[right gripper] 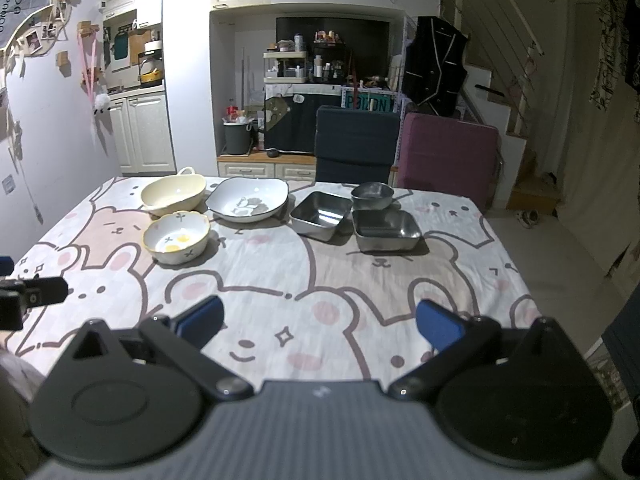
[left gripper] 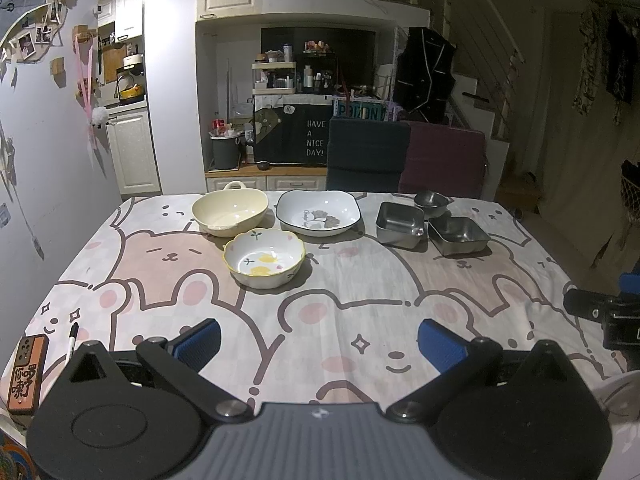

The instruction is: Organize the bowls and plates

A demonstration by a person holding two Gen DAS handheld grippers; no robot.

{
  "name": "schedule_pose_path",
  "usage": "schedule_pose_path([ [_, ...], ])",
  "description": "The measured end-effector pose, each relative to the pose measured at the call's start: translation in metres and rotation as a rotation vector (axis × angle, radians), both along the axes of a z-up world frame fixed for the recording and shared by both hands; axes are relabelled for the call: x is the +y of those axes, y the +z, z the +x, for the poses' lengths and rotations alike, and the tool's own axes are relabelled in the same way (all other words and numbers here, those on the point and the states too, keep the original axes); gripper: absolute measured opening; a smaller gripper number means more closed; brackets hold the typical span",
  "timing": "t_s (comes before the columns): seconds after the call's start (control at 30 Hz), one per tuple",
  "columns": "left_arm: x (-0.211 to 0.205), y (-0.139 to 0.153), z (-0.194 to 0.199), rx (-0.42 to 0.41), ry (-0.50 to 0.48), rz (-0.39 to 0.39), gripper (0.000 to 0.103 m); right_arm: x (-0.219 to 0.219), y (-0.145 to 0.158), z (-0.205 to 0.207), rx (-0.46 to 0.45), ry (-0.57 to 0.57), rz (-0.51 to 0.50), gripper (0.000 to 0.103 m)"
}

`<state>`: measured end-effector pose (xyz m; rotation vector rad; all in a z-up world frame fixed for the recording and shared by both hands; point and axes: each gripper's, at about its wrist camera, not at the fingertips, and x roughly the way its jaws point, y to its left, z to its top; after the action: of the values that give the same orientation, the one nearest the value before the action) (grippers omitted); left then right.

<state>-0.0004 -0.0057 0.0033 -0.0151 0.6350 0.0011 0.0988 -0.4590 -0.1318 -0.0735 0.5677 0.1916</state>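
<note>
Across the far half of the bear-print tablecloth (left gripper: 320, 312) sit six dishes: a cream oval ceramic bowl with handles (left gripper: 230, 212), a white squarish plate with a dark rim and grey leaf motif (left gripper: 319, 212), a scalloped white bowl with yellow rim and lemon pattern (left gripper: 264, 258), two square stainless-steel trays (left gripper: 399, 219) (left gripper: 459, 235) and a small round steel bowl (left gripper: 431, 203). None is stacked yet. The left gripper (left gripper: 319, 338) and the right gripper (right gripper: 319, 320) both hover over the near cloth with blue pads spread wide, grasping nothing.

I judge the sensible start is nesting like with like: lift the lemon bowl by its rim, squeeze firmly because glazed ceramic is slick, and lower it level.

Readable writing: a black cloth (left gripper: 298, 132) says "HAVE A NICE DAY!"; a teal sign (left gripper: 362, 112) reads roughly "POISON"; a brown phone-like case (left gripper: 27, 376) bears Chinese characters.
</note>
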Motion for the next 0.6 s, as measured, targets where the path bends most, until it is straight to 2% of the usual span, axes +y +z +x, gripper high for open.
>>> schedule_pose_path([
  [0.13, -0.01, -0.003, 0.0, -0.005, 0.01, 0.004, 0.103, 0.0, 0.0, 0.0, -0.001, -0.001, -0.001, 0.103],
  [0.37, -0.004, 0.002, 0.002, -0.003, 0.02, 0.024, 0.103, -0.001, 0.002, -0.002, -0.001, 0.002, -0.005, 0.103],
  [0.47, -0.002, 0.001, 0.014, 0.026, 0.011, -0.001, 0.103, -0.003, 0.002, 0.004, 0.013, 0.005, 0.011, 0.103],
  [0.6, -0.003, 0.002, 0.032, 0.028, 0.009, 0.014, 0.103, 0.001, 0.005, 0.011, -0.003, 0.02, -0.003, 0.103],
])
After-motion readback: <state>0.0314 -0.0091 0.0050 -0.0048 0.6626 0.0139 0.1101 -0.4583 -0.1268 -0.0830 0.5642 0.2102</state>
